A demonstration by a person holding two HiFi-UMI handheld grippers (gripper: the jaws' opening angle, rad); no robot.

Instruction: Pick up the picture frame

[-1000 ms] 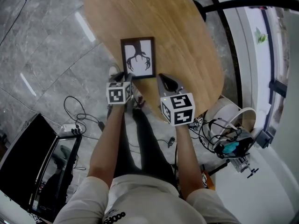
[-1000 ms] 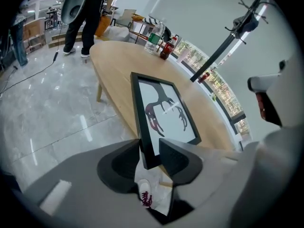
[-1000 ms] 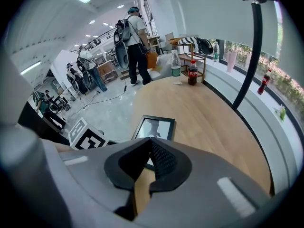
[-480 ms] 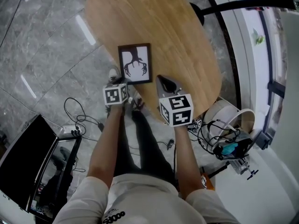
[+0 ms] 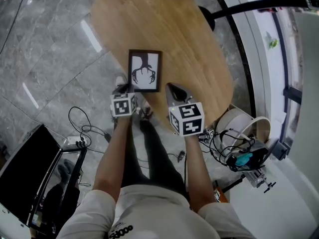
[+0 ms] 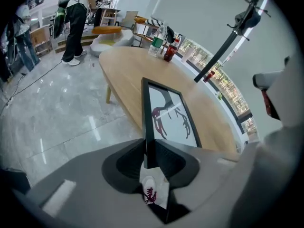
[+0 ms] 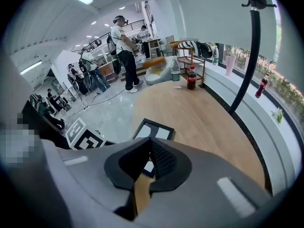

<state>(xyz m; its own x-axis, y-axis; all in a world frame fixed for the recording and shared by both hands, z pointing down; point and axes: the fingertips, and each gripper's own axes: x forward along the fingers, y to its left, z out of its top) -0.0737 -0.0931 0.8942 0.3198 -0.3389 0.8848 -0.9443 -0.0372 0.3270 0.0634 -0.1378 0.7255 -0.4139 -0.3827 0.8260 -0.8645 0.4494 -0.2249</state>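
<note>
In the head view both arms reach forward and down side by side, the left arm (image 5: 110,156) towards the table's (image 5: 189,44) near-left edge and the right arm (image 5: 197,168) over the wood. The left gripper (image 5: 125,90) meets the near corner of the frame (image 5: 144,71), which lies at that edge. The right gripper (image 5: 170,87) hangs just right of the frame, apart from it.

The left gripper view alone shows the grip: the jaws are clamped on the frame's near rim, which is seen edge-on and tilted. A shoe (image 6: 153,190) shows below the jaws.

In the right gripper view the jaws meet at their tips with nothing between them. The frame lies ahead and to the left. Only this view shows people (image 7: 124,49) far off.
</note>
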